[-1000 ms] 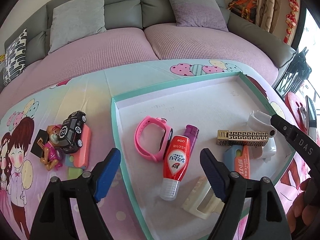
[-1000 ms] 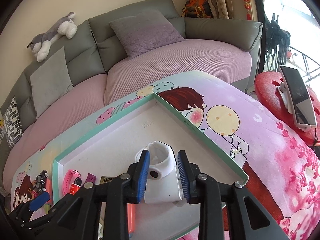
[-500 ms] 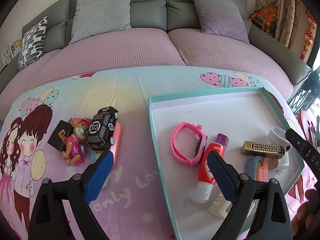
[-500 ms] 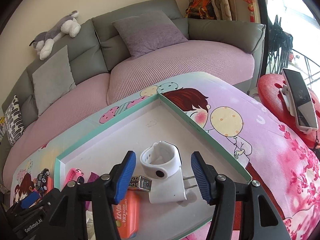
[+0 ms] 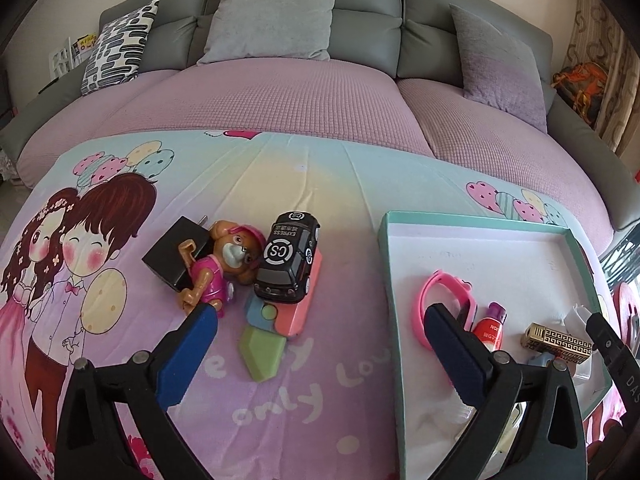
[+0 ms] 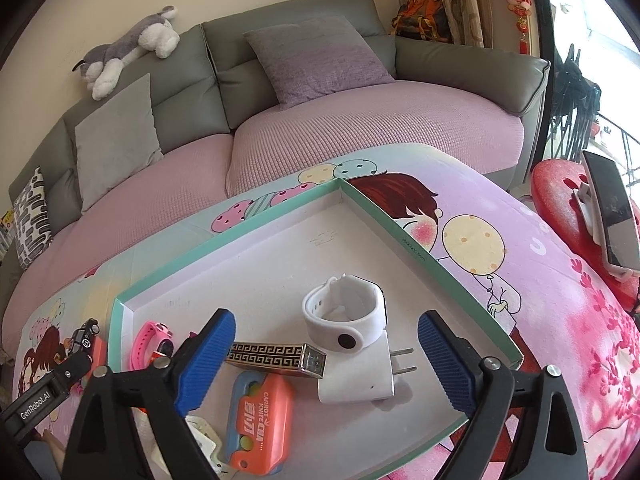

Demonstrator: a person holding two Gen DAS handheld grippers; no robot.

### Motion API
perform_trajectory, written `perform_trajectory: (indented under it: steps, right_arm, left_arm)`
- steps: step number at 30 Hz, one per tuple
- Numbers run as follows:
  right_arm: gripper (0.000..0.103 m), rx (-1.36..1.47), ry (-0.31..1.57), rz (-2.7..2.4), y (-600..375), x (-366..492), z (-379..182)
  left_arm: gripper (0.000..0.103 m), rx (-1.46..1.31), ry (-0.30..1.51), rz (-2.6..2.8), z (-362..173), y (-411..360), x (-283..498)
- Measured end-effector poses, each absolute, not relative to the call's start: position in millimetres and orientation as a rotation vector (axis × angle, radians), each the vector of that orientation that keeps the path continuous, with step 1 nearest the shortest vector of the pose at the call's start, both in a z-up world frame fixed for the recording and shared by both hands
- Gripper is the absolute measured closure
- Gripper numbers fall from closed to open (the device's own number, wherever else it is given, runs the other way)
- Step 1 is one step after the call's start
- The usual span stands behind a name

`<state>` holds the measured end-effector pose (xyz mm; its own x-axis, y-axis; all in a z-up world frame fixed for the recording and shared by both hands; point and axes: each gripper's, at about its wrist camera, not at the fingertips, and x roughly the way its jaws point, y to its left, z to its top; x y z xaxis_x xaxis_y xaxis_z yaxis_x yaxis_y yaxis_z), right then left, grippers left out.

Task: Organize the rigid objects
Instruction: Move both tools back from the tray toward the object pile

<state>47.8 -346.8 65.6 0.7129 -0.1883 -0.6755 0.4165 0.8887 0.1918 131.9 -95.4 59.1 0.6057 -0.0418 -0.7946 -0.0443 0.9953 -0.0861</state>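
A teal-rimmed white tray [image 6: 400,228] [image 5: 384,264] lies on the cartoon cloth. In it are a white watch [image 6: 346,320] on a white plug adapter [image 6: 360,380], a gold patterned lighter [image 6: 276,356], an orange carrot knife [image 6: 256,420], a pink watch [image 5: 436,304] and a red tube [image 5: 490,328]. Left of the tray a black toy car [image 5: 290,258] rests on coloured blocks [image 5: 280,320], beside a dog figure [image 5: 224,264] and a black adapter [image 5: 176,252]. My left gripper [image 5: 320,348] is open and empty just short of the blocks. My right gripper [image 6: 326,360] is open and empty around the white watch.
A pink and grey sofa [image 5: 280,92] with cushions curves behind the table. A plush husky [image 6: 128,48] lies on its back. A red stool [image 6: 568,200] with a phone [image 6: 612,208] stands at the right.
My right gripper opened, let go of the white watch and adapter and drew back. My left gripper swung left from over the tray toward the toy pile.
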Motion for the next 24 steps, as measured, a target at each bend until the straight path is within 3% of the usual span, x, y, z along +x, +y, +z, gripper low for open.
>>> perform_trajectory:
  steps: [24]
  right_arm:
    - [0.0,0.18,0.613,-0.177,-256.7,59.0,93.0]
  left_arm:
    - [0.0,-0.236,0.916,0.198,56.5,-12.6,126.2]
